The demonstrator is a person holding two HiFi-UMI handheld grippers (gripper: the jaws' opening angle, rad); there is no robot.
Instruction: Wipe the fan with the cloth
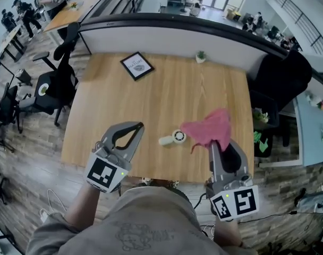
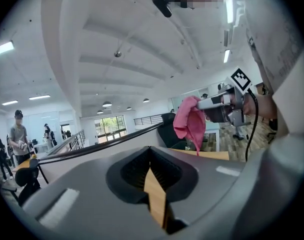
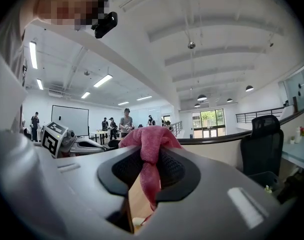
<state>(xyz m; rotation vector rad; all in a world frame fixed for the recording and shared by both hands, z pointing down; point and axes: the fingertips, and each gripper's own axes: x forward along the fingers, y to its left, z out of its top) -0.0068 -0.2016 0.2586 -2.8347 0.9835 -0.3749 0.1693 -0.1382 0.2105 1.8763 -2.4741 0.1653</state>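
Note:
A small white hand fan (image 1: 173,137) lies on the wooden table (image 1: 167,89) near its front edge. My right gripper (image 1: 213,144) is raised just right of the fan and is shut on a pink cloth (image 1: 210,127), which bunches over its tips and hangs down. In the right gripper view the cloth (image 3: 151,170) is pinched between the jaws and drapes over their tip. My left gripper (image 1: 138,127) is held up left of the fan, shut, with nothing in it. In the left gripper view its jaws meet on nothing, and the cloth (image 2: 188,122) hangs from the right gripper (image 2: 219,107).
A framed picture (image 1: 136,66) and a small potted plant (image 1: 201,57) stand at the table's far side, before a curved partition (image 1: 167,28). Black office chairs sit left (image 1: 55,84) and right (image 1: 281,76) of the table. Several people stand in the background.

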